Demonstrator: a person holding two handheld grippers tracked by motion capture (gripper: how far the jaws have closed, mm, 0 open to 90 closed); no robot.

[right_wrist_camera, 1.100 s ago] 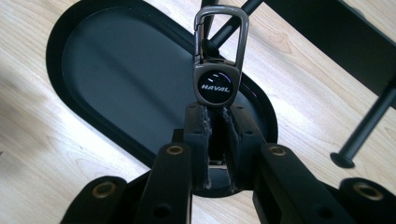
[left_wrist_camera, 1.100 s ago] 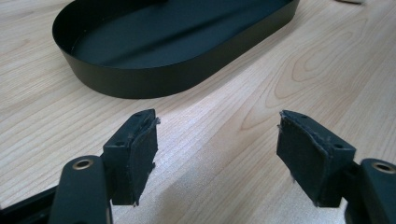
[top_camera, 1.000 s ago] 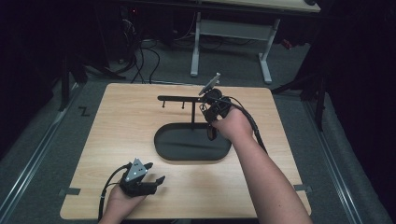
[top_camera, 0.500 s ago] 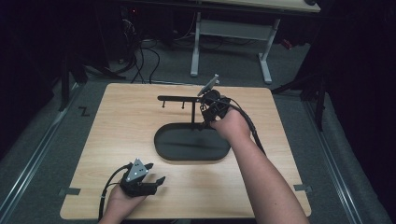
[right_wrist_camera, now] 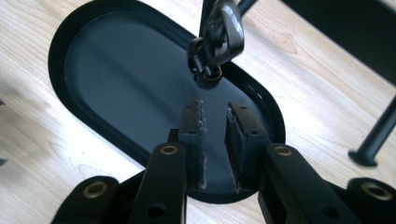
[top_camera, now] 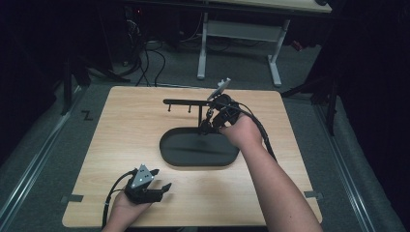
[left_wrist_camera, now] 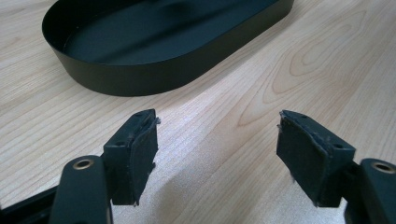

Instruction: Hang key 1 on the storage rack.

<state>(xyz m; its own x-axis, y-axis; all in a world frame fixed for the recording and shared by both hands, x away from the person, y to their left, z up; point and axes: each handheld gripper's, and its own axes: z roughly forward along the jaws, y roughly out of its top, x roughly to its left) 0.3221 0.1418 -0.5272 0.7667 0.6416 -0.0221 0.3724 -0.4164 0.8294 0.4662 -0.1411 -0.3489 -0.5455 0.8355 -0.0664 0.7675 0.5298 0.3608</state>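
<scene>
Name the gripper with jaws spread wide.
The left gripper, over the wooden table: pads far apart. The right gripper, over the black oval tray, has just been opening, yet leaves a narrow gap.

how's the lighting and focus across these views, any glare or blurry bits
High view: the wooden table is evenly lit, the room around it nearly black. Left gripper view: pads sharp, soft shadows beneath them, a faint sheen inside the black tray. Right gripper view: the hanging black clip is close and slightly soft, and the right gripper has narrowly parted jaws with nothing between them.
</scene>
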